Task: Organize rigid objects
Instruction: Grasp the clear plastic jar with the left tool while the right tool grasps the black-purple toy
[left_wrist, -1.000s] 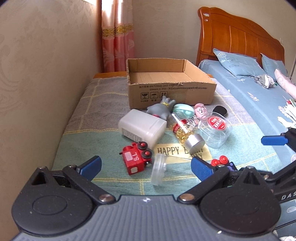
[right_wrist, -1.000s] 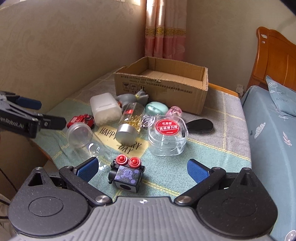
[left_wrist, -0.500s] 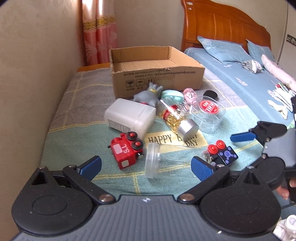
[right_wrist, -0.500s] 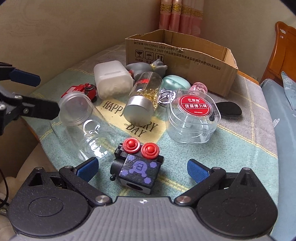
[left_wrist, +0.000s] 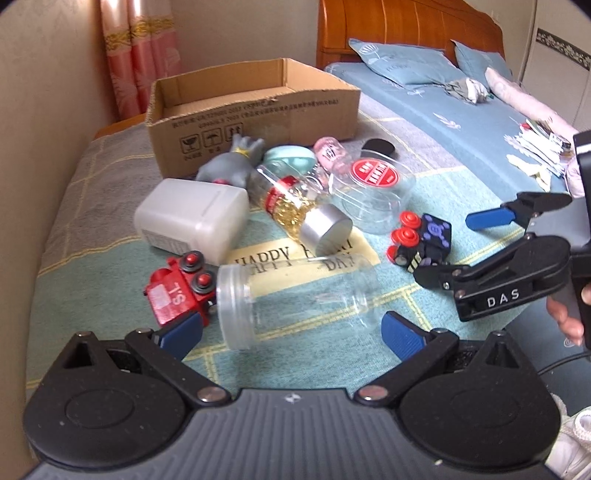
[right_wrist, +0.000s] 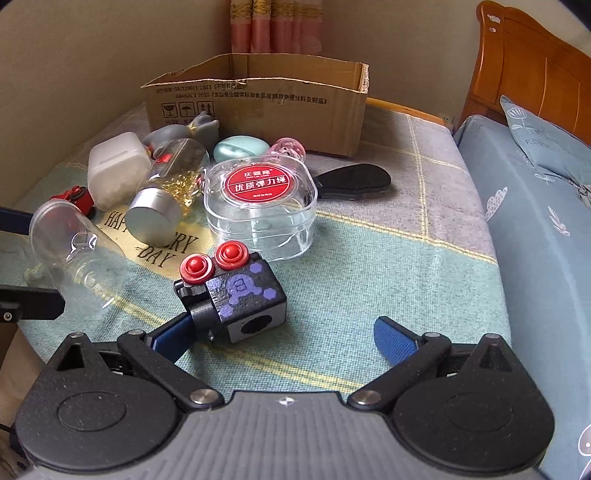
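While both tongs stand apart, the left gripper (left_wrist: 291, 326) flanks a clear plastic jar (left_wrist: 295, 299) near the cloth's front edge; the right gripper (right_wrist: 284, 334) flanks a black-and-purple toy block (right_wrist: 240, 295).

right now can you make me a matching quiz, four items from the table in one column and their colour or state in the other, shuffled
Items
1. cardboard box
2. toy train
3. clear jar
4. toy block

Descriptions
A. black with purple marks
B. lying on its side
C. red
D. open at the top

Pairs: 1-D, 2-C, 3-B, 4-A
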